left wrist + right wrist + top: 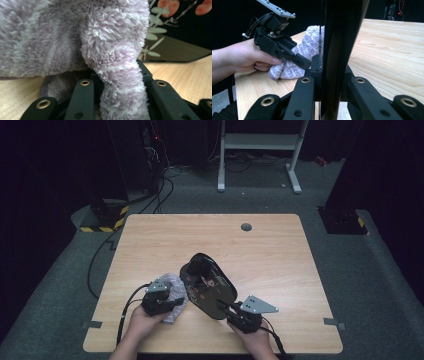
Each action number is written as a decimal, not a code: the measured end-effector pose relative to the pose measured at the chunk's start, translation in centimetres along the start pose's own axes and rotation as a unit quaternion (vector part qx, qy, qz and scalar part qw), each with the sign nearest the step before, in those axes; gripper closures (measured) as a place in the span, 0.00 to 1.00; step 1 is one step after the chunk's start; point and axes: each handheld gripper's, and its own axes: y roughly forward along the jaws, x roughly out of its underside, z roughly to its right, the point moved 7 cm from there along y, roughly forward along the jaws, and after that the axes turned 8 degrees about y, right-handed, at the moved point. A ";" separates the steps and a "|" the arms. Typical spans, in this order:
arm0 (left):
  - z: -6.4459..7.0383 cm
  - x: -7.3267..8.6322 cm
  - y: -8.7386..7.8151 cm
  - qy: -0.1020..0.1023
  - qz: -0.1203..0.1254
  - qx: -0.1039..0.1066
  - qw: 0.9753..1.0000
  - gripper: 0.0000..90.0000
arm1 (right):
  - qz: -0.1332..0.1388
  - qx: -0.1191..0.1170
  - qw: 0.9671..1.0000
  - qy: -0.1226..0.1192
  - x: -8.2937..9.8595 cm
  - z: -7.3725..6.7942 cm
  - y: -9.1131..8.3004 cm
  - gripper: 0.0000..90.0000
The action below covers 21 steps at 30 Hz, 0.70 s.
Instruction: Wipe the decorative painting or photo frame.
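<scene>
Two hand-held grippers: left pinches one cloth, right one tray.

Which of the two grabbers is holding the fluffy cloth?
The left gripper. Its jaws are closed on a fold of the fluffy lilac cloth. The right gripper instead clamps the edge of the black tray with the flower pattern.

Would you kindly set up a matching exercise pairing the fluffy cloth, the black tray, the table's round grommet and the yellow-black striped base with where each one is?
Things:
1. fluffy cloth
2. black tray
3. round grommet
4. striped base

Places:
A. floor, beyond the table's far left corner
B. clamped in the left gripper
C. tabletop, near the far edge
D. edge gripped by the right gripper

Pairs: 1-B, 2-D, 3-C, 4-A
</scene>
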 end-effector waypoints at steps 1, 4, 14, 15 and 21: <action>-0.1 -0.1 0.0 -0.004 0.006 0.000 1.000 0.75 | 0.000 0.000 1.000 0.000 0.0 0.0 0.0 0.89; -0.7 -0.6 -0.4 -0.028 0.035 -0.001 0.999 0.75 | 0.000 0.003 1.000 0.000 0.0 0.0 0.0 0.89; -1.1 -4.7 -4.9 0.005 0.139 -0.056 0.989 0.75 | 0.000 0.002 1.000 -0.001 0.0 0.0 0.0 0.89; -1.0 -5.0 -5.1 0.011 0.140 -0.056 0.988 0.74 | 0.000 0.002 1.000 -0.001 0.0 0.0 0.0 0.89; -0.8 -5.6 -6.0 0.020 0.167 -0.051 0.984 0.74 | 0.000 0.003 1.000 -0.001 0.0 0.0 0.0 0.89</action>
